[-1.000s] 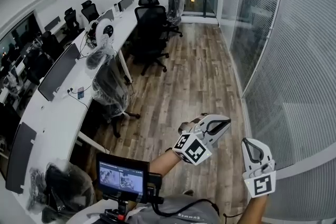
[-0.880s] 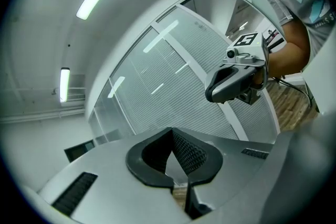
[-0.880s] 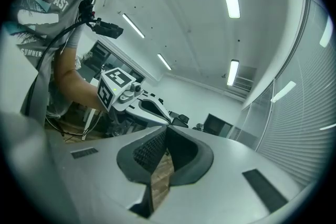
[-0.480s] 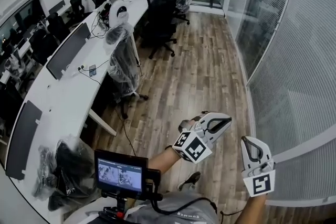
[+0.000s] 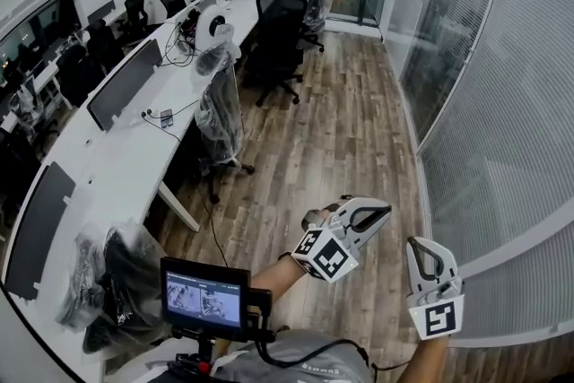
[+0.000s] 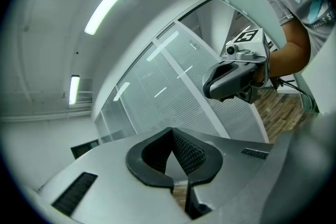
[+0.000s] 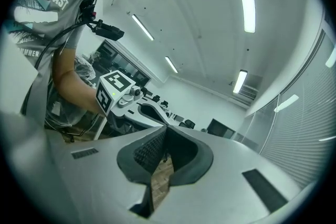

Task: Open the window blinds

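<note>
Fingers meet, gripping nothing, on both left gripper (image 5: 384, 212) and right gripper (image 5: 415, 244); lowered window blinds (image 5: 511, 130) cover the glass at three o'clock; long white desk (image 5: 112, 161) runs along nine o'clock; black chair (image 5: 273, 33) stands at twelve o'clock.

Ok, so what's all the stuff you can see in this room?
window blinds: one long run, whitish, lowered, right wall
floor: one, brown wood, middle
desk: one long, white, left
office chairs: several, black, along the desk; some wrapped in plastic
monitors: at least three, dark, on the desk
small screen: one, lit, bottom, by the person
ceiling lights: several, white strips, overhead
left gripper: one, white-grey, shut, empty
right gripper: one, white-grey, shut, empty, nearest the blinds
</note>
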Action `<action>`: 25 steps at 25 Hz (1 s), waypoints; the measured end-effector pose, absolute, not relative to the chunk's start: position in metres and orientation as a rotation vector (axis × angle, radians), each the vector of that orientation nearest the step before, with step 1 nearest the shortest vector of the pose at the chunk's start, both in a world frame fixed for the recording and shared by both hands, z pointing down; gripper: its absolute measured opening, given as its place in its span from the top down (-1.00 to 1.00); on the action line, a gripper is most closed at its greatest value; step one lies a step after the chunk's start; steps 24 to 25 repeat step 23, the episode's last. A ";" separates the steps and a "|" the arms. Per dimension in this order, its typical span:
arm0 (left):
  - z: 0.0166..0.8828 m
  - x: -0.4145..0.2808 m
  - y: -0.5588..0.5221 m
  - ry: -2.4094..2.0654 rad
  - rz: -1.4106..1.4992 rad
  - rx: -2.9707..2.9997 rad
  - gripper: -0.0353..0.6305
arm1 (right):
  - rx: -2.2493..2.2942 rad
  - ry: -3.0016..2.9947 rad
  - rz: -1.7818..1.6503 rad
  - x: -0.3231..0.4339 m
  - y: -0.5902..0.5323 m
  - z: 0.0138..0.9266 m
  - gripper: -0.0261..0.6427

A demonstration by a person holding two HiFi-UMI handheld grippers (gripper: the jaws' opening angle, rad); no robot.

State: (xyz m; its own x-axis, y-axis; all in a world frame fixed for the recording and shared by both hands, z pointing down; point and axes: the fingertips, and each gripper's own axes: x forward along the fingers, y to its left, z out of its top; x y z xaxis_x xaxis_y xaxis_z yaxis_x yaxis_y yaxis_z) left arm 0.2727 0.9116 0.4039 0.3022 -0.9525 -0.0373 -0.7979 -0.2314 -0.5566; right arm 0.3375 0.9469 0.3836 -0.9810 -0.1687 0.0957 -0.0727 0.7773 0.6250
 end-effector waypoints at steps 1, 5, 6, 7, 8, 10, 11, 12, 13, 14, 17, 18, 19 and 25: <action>0.402 0.273 0.913 1.562 -0.432 -2.094 0.88 | 0.199 -2.843 -0.965 0.338 0.948 0.381 0.92; 0.402 0.283 0.919 1.577 -0.441 -2.098 0.88 | 0.150 -2.829 -1.000 0.345 0.953 0.376 0.92; 0.402 0.287 0.920 1.574 -0.447 -2.092 0.88 | 0.149 -2.832 -0.999 0.347 0.954 0.375 0.92; 0.402 0.289 0.920 1.570 -0.454 -2.085 0.88 | 0.160 -2.852 -0.979 0.350 0.954 0.373 0.92; 0.401 0.291 0.920 1.568 -0.456 -2.082 0.88 | 0.172 -2.869 -0.955 0.353 0.955 0.372 0.92; 0.399 0.296 0.923 1.571 -0.449 -2.088 0.88 | 0.165 -2.859 -0.961 0.357 0.956 0.372 0.92; 0.399 0.299 0.925 1.573 -0.450 -2.090 0.88 | 0.154 -2.848 -0.978 0.359 0.958 0.371 0.92; 0.399 0.300 0.929 1.573 -0.458 -2.086 0.88 | 0.142 -2.831 -1.002 0.360 0.961 0.369 0.92; 0.398 0.301 0.933 1.572 -0.464 -2.081 0.88 | 0.132 -2.813 -1.030 0.362 0.965 0.368 0.92; 0.397 0.302 0.935 1.572 -0.465 -2.076 0.88 | 0.127 -2.810 -1.047 0.363 0.968 0.367 0.92; 0.392 0.305 0.941 1.579 -0.454 -2.068 0.88 | 0.142 -2.861 -1.020 0.368 0.976 0.363 0.92; 0.391 0.308 0.943 1.581 -0.453 -2.067 0.88 | 0.146 -2.864 -1.011 0.370 0.976 0.364 0.92; 0.391 0.310 0.944 1.581 -0.454 -2.067 0.88 | 0.144 -2.848 -1.021 0.373 0.976 0.365 0.92; 0.396 0.317 0.945 1.564 -0.468 -2.065 0.88 | 0.124 -2.779 -1.077 0.381 0.976 0.371 0.92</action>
